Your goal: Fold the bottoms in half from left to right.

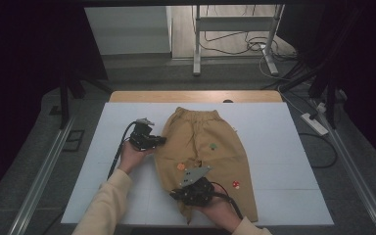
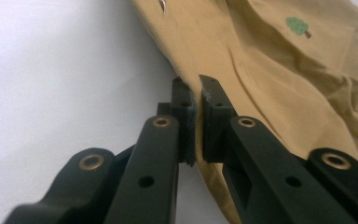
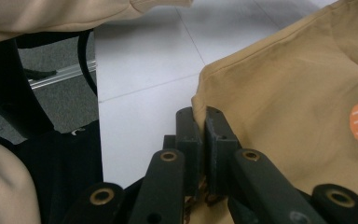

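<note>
A pair of tan trousers point(image 1: 200, 142) lies flat on the white board point(image 1: 274, 127), waistband far and legs toward me. It carries a green tree patch point(image 1: 214, 146), an orange patch point(image 1: 181, 166) and a red mushroom patch point(image 1: 235, 184). My left gripper point(image 1: 161, 141) is shut on the trousers' left side edge below the waistband; its own view has the jaws point(image 2: 198, 100) pinching the cloth point(image 2: 270, 79). My right gripper point(image 1: 175, 195) is shut on the edge of the left leg near me. In its view the jaws point(image 3: 203, 122) clamp a fabric corner point(image 3: 284, 93).
The white board rests on a wooden table point(image 1: 196, 96). Metal rails point(image 1: 39, 176) run along both sides on the grey floor. A power strip point(image 1: 315, 124) and cables lie at the right, and a metal stand point(image 1: 235, 29) is at the back. A cream sleeve point(image 3: 51, 14) crosses the right gripper view.
</note>
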